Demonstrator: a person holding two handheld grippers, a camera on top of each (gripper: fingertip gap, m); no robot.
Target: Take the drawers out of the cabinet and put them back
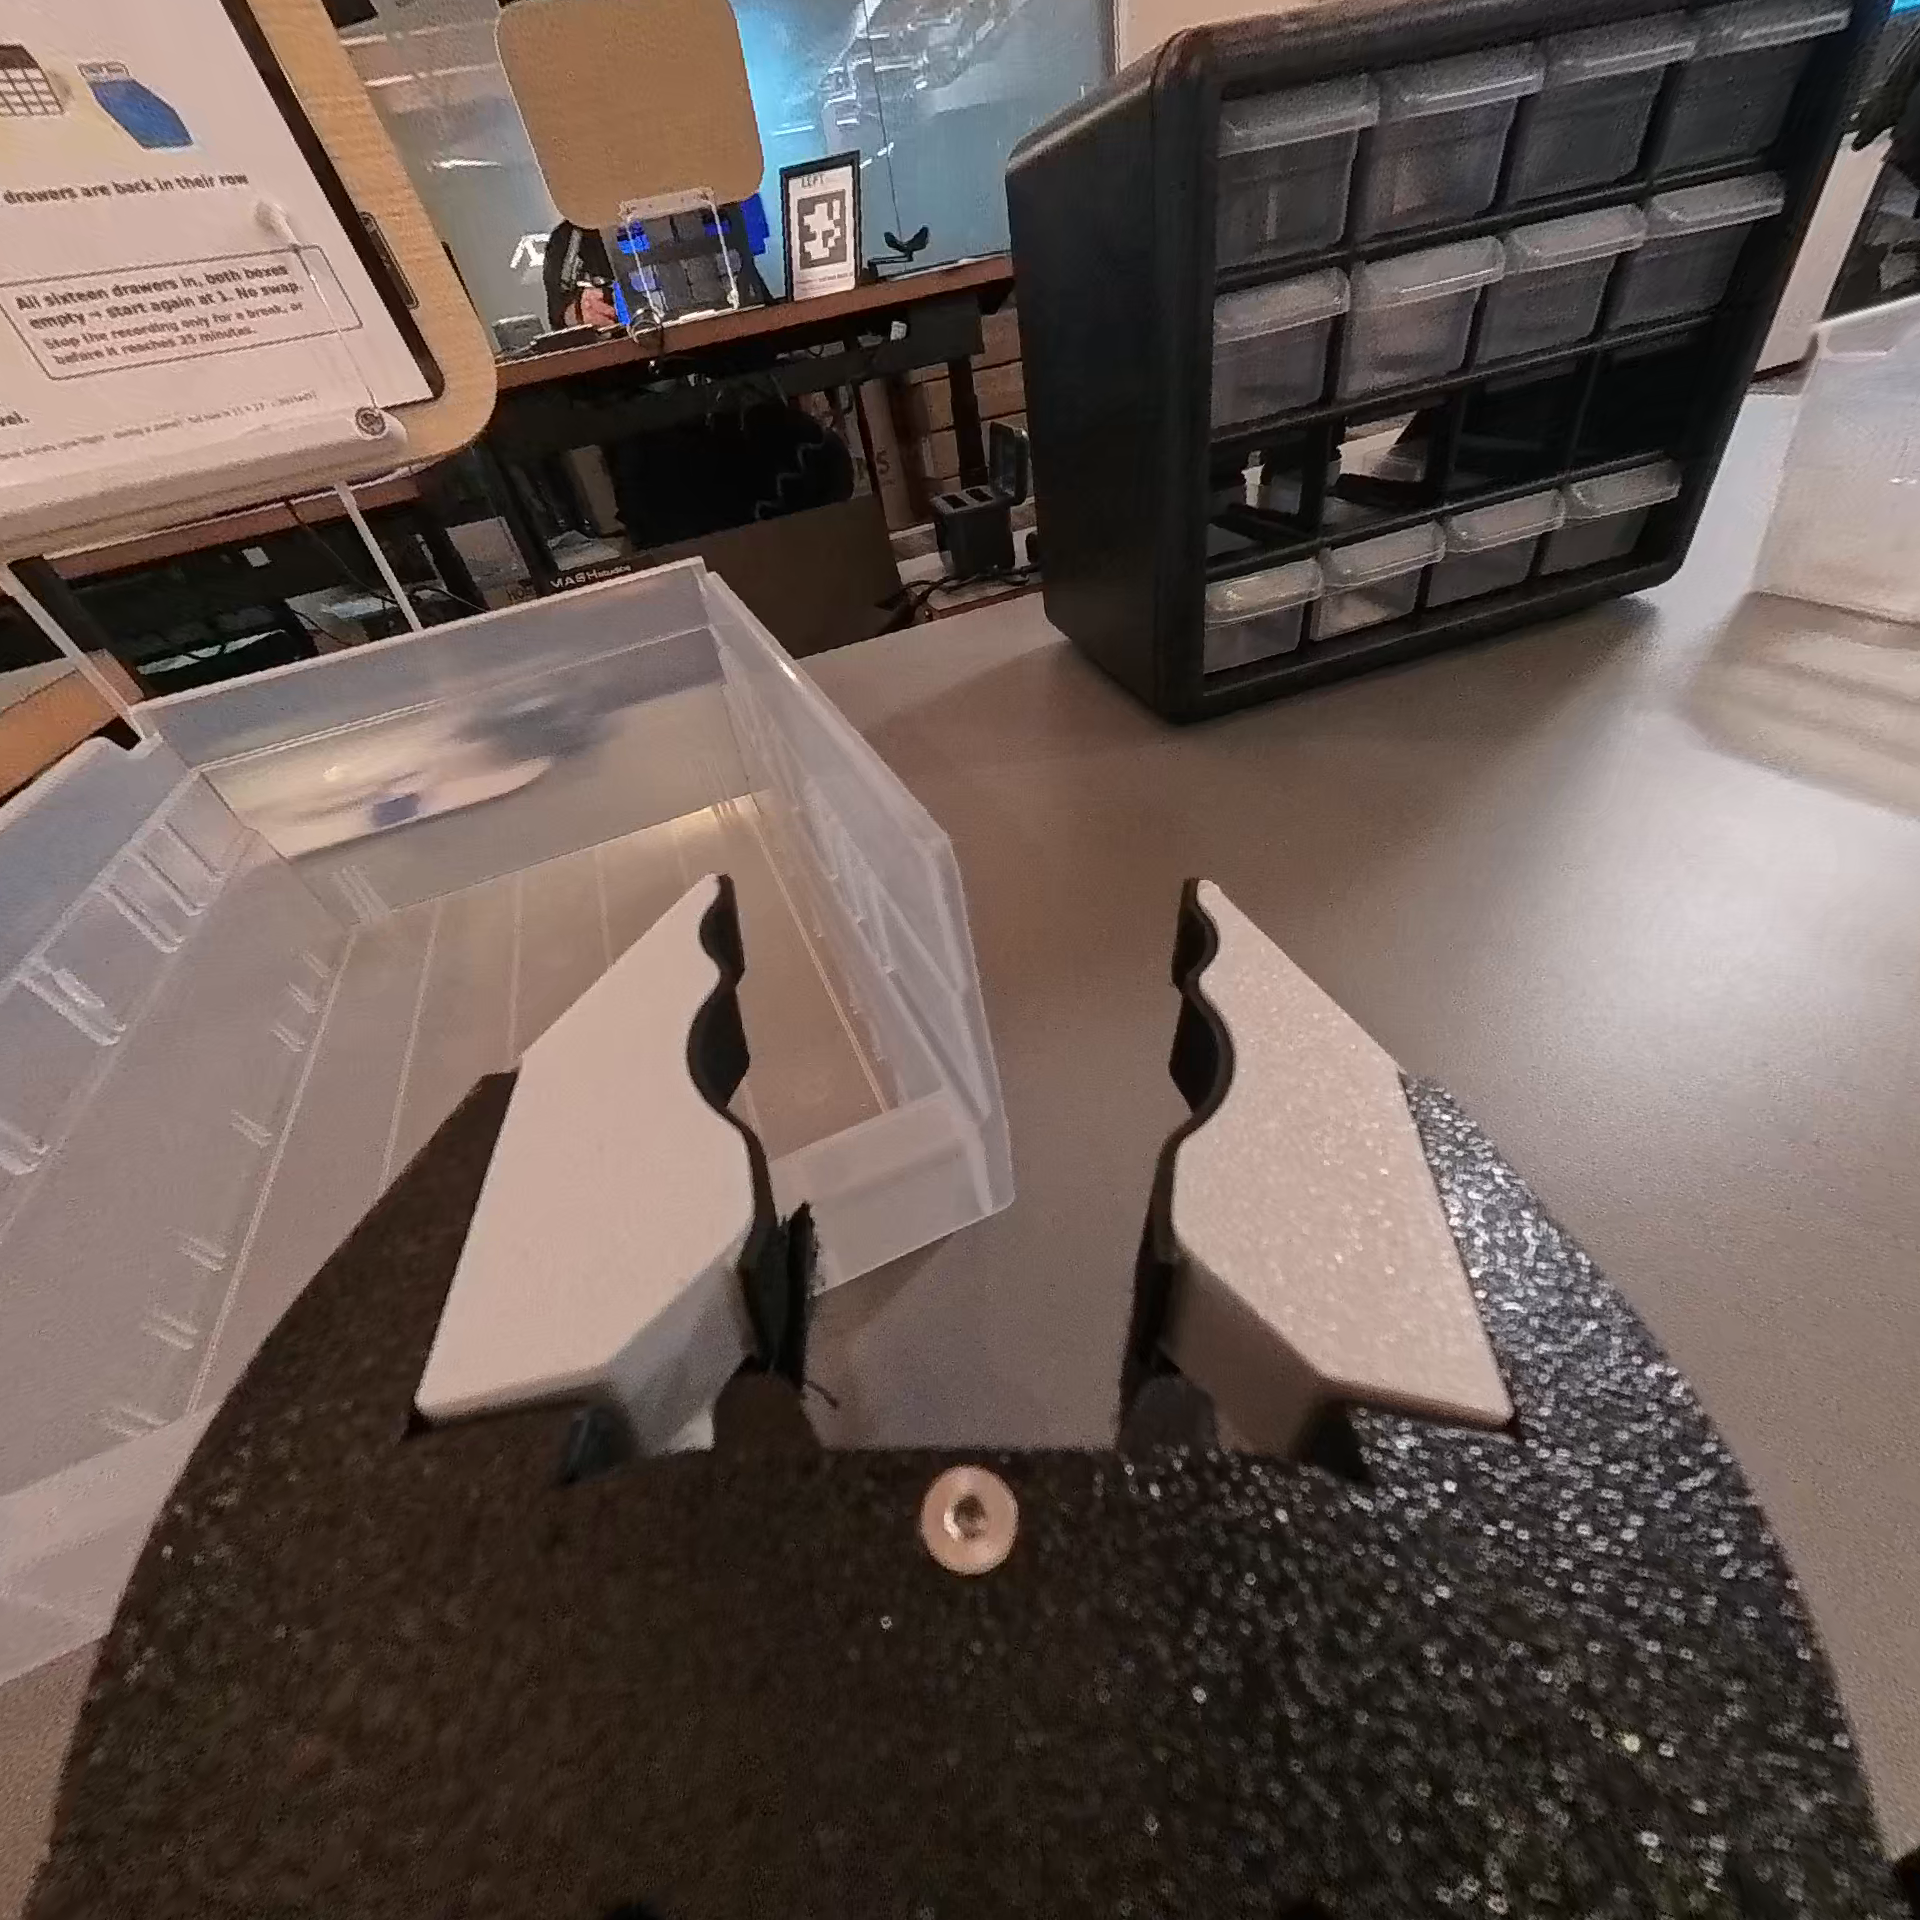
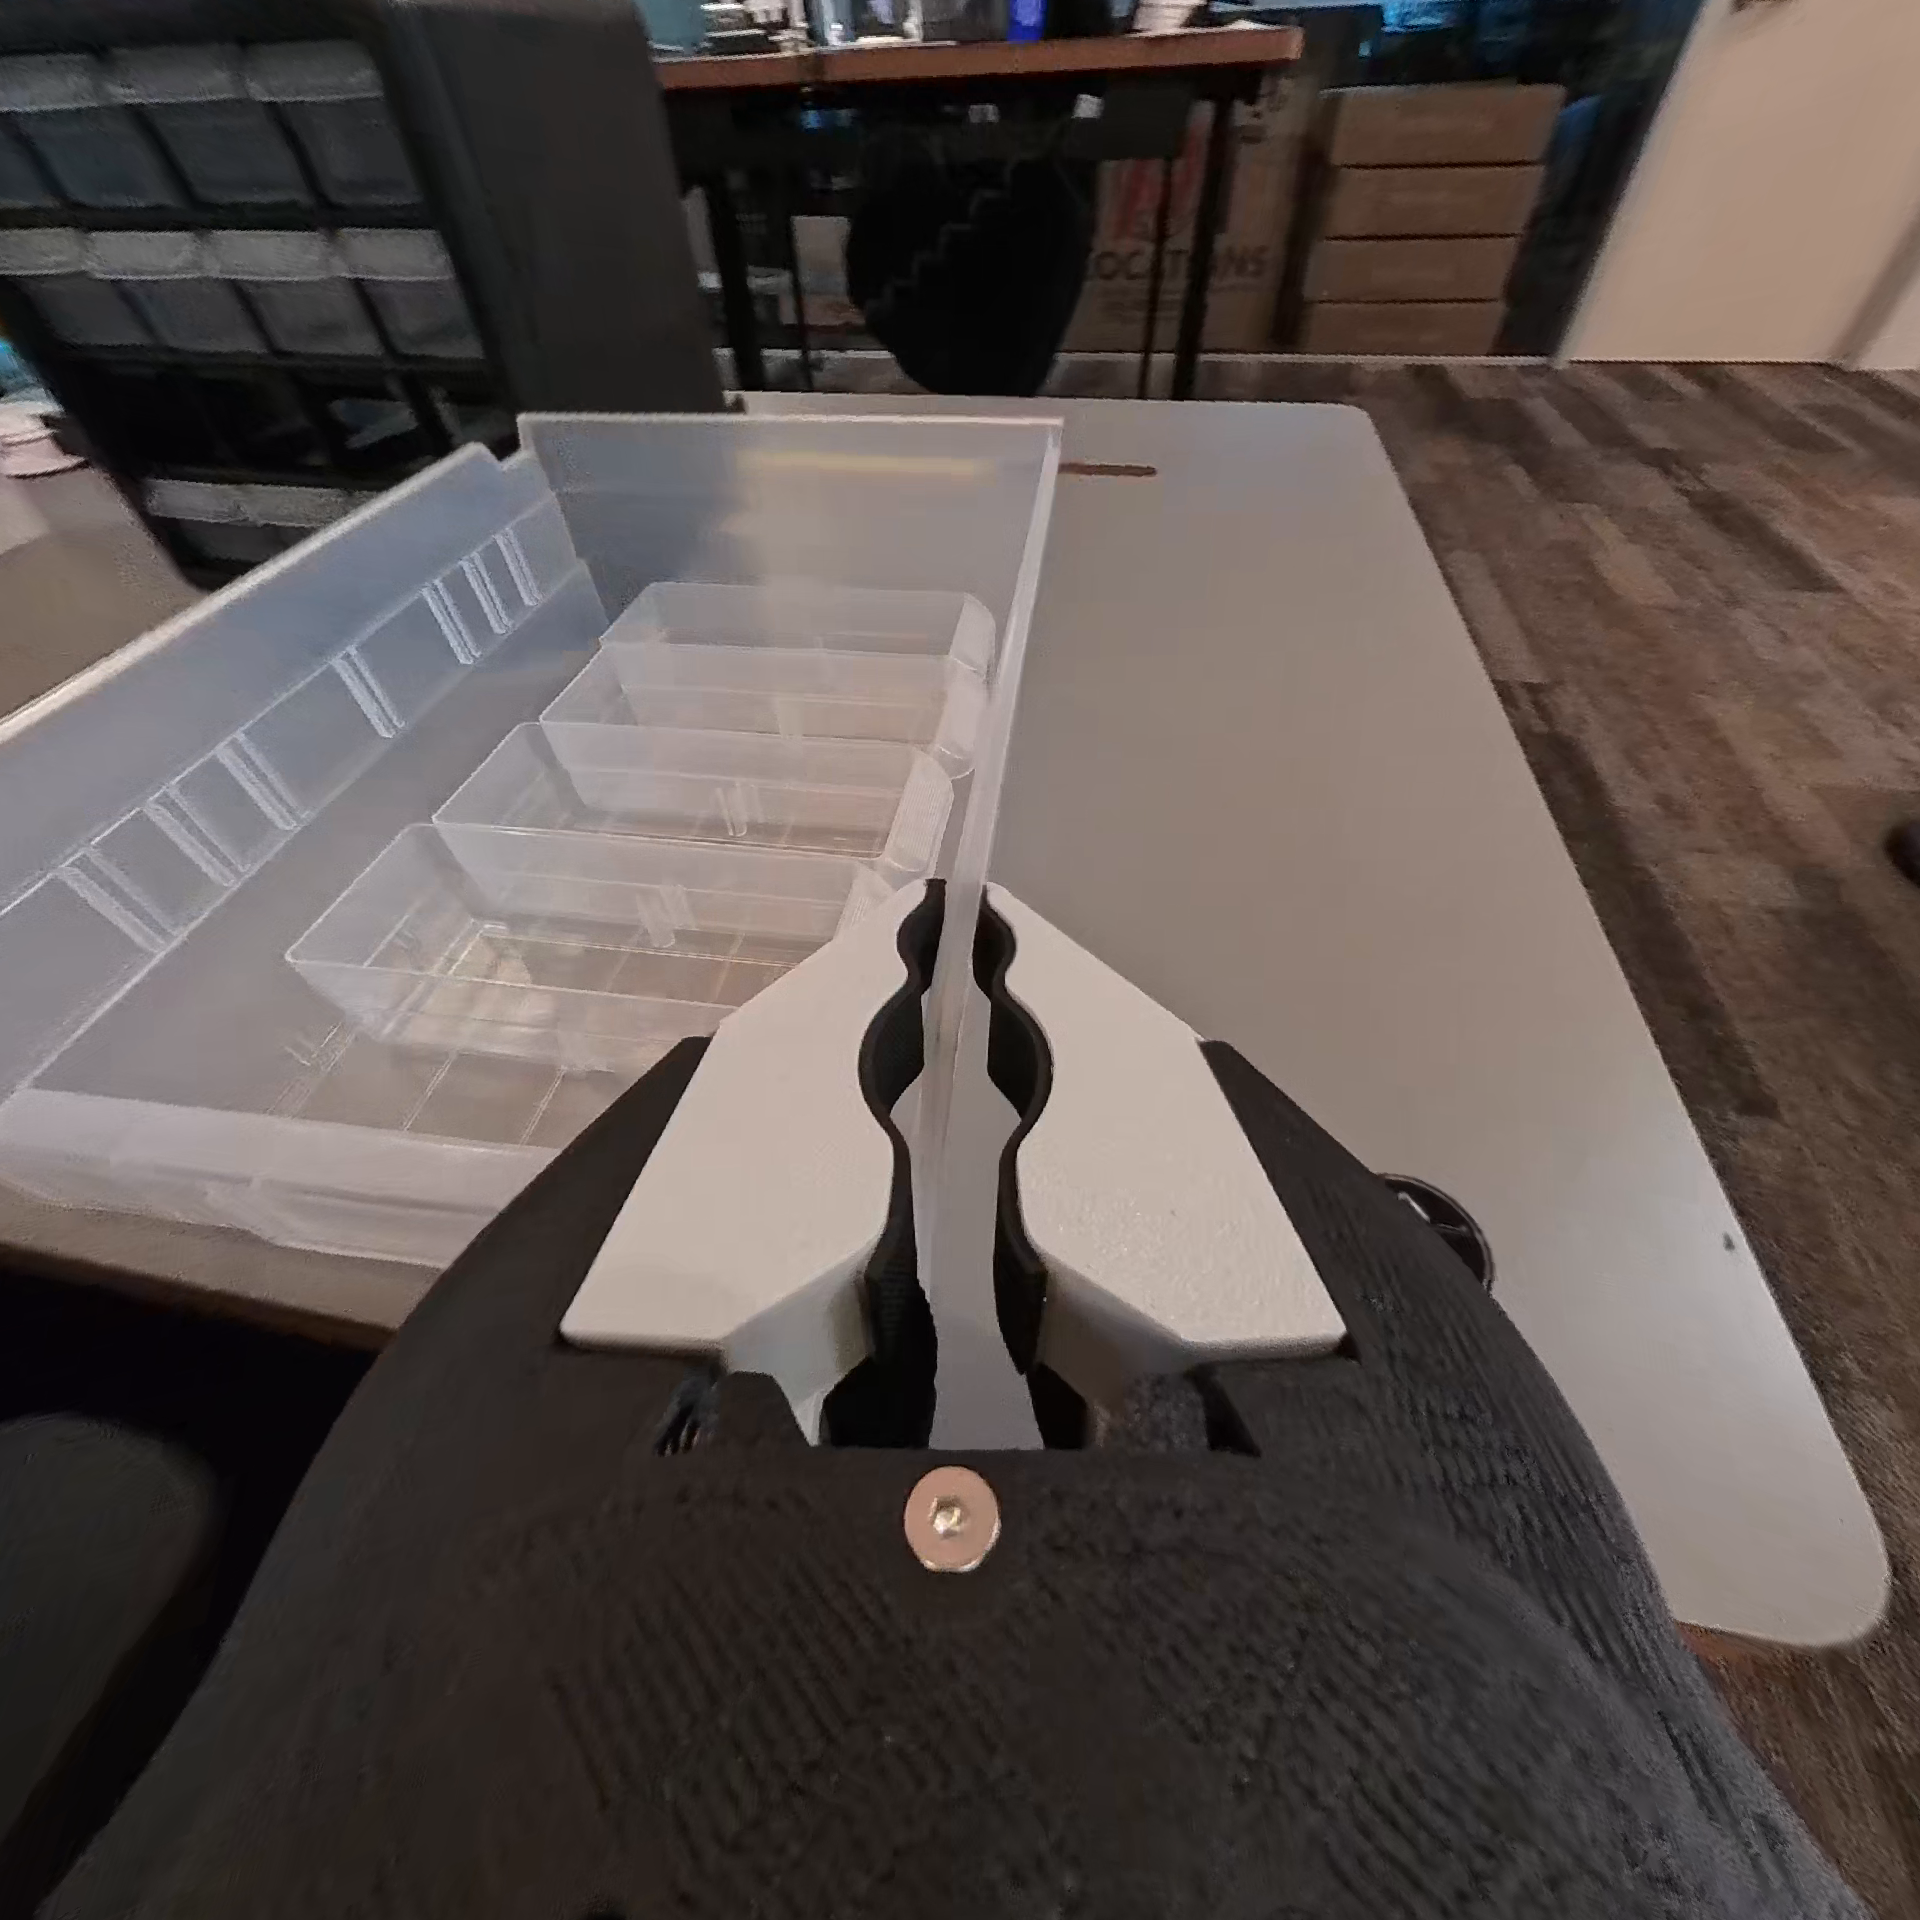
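The bin (image 2: 997,665) wall is pinched by the right gripper (image 2: 954,914); the left gripper (image 1: 956,914) is held spread, empty, near the cabinet (image 1: 1434,343).

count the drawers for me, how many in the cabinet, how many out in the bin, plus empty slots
cabinet drawers, seated in the cabinet: 12
loose drawers, lying in the clear bin: 4
empty slots, third row: 4
total drawers: 16
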